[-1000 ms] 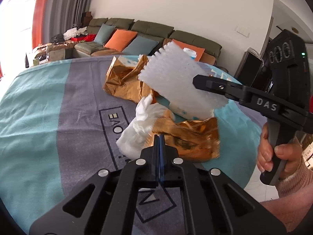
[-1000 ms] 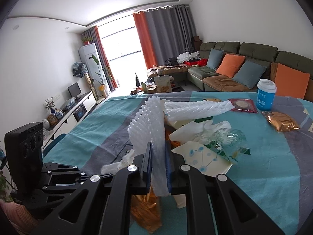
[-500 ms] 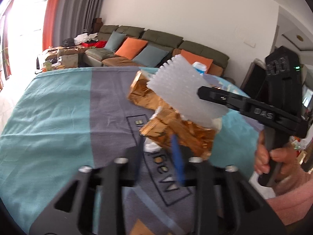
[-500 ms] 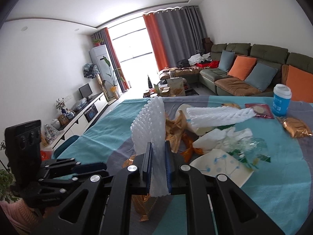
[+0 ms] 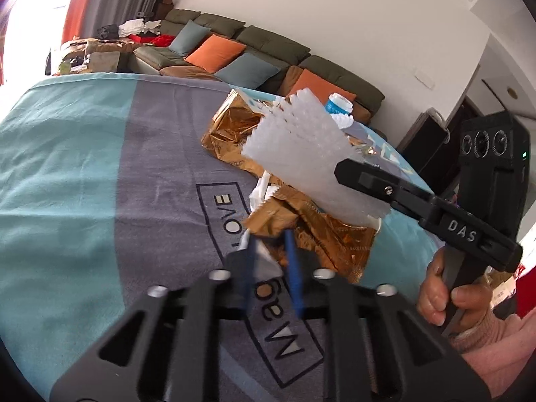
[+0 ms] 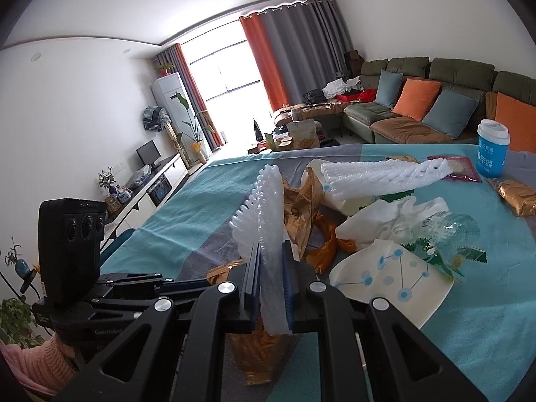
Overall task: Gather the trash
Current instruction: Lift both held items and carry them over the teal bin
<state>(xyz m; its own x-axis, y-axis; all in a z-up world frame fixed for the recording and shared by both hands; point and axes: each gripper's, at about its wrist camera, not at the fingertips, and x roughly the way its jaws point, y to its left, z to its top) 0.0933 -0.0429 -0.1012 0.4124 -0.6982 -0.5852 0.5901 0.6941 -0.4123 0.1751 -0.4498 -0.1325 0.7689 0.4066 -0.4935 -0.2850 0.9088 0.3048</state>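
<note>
In the left wrist view, a crumpled gold foil wrapper [image 5: 321, 231] lies on the teal and grey tablecloth [image 5: 67, 167] with a white tissue [image 5: 266, 261] under its near corner. My left gripper [image 5: 269, 249] is closing its jaws, and the tissue and that gold corner sit between the blue pads, touching them. My right gripper [image 6: 271, 251] is shut on a white foam net sheet [image 6: 268, 221], which stands upright above the wrapper. The same foam sheet [image 5: 301, 154] and the right gripper [image 5: 345, 169], held by a hand [image 5: 449, 298], fill the right of the left wrist view.
More trash lies further along the table: a second foam net [image 6: 382, 177], a dotted white paper bag [image 6: 385, 281], a crushed clear bottle [image 6: 449, 227], a gold snack pack [image 6: 516, 197] and a blue cup [image 6: 492, 150]. A sofa [image 6: 435, 100] stands beyond.
My left gripper was shut and empty, then opened, moved forward to the wrapper's near corner and narrowed around the tissue. The right gripper kept the foam sheet and stayed in place.
</note>
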